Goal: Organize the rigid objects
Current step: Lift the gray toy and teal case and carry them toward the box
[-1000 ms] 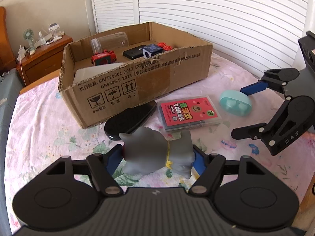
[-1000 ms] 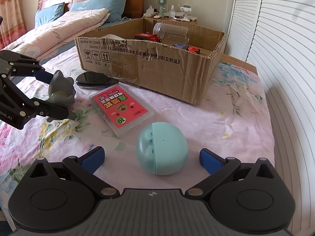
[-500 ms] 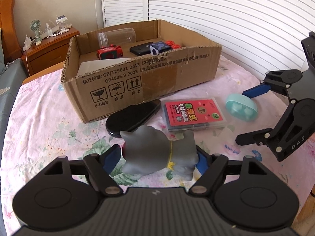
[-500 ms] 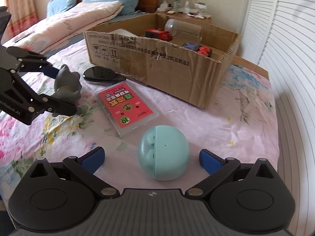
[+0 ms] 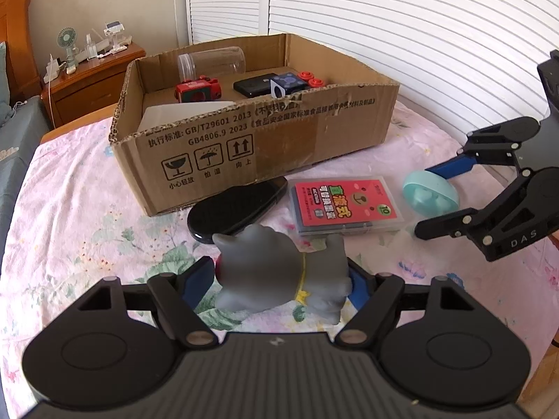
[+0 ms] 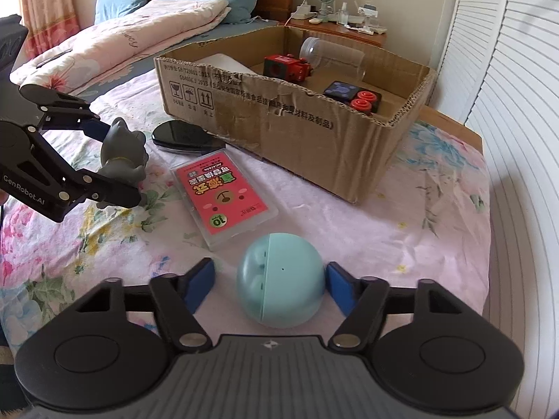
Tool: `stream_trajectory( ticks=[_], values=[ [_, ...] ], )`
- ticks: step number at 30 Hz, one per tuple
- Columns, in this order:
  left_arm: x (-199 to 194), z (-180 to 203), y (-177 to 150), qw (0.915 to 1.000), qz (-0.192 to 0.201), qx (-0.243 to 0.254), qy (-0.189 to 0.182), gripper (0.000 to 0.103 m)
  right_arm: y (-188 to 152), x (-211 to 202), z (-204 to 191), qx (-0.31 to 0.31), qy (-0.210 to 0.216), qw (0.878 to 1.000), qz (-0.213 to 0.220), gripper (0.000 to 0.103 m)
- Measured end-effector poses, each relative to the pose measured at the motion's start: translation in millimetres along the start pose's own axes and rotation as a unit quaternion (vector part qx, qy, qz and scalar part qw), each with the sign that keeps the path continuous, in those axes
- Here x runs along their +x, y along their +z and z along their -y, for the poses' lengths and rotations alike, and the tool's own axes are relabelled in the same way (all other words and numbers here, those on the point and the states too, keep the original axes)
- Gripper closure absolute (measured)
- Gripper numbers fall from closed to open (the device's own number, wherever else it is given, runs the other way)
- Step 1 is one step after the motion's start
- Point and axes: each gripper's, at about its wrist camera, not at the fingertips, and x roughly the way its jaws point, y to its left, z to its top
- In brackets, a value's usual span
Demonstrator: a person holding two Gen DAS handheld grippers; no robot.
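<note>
My left gripper (image 5: 279, 281) is shut on a grey cat figure (image 5: 276, 272) and holds it above the bedspread; it also shows in the right wrist view (image 6: 122, 155). My right gripper (image 6: 269, 281) is open around a teal egg-shaped case (image 6: 281, 279), its right pad close to the case, its left pad apart from it. The case also shows in the left wrist view (image 5: 429, 195). An open cardboard box (image 5: 265, 132) stands behind, holding a red toy (image 5: 197, 90), a clear jar (image 5: 209, 64) and dark items.
A pink card case (image 5: 344, 206) and a black glossy oval object (image 5: 234, 209) lie on the floral bedspread in front of the box. A wooden nightstand (image 5: 91, 80) with a small fan stands behind. Pillows and a quilt (image 6: 139, 31) lie at the left.
My left gripper has lifted the grey cat figure off the bedspread. My right gripper has narrowed around the teal case, which now sits between the pads.
</note>
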Motion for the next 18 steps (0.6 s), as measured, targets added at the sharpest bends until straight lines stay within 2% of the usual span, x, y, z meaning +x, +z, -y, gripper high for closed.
stream_trajectory(
  ticks=[5, 18],
  values=[
    [1, 0, 2, 1.0, -0.005, 0.002, -0.008, 0.03, 0, -2, 0, 0.01, -0.018, 1.0, 0.001, 0.045],
    [-20, -8, 14, 0.9987, -0.027, 0.027, -0.032, 0.031, 7, -20, -9, 0.003, -0.036, 0.999, -0.011, 0.045]
  ],
)
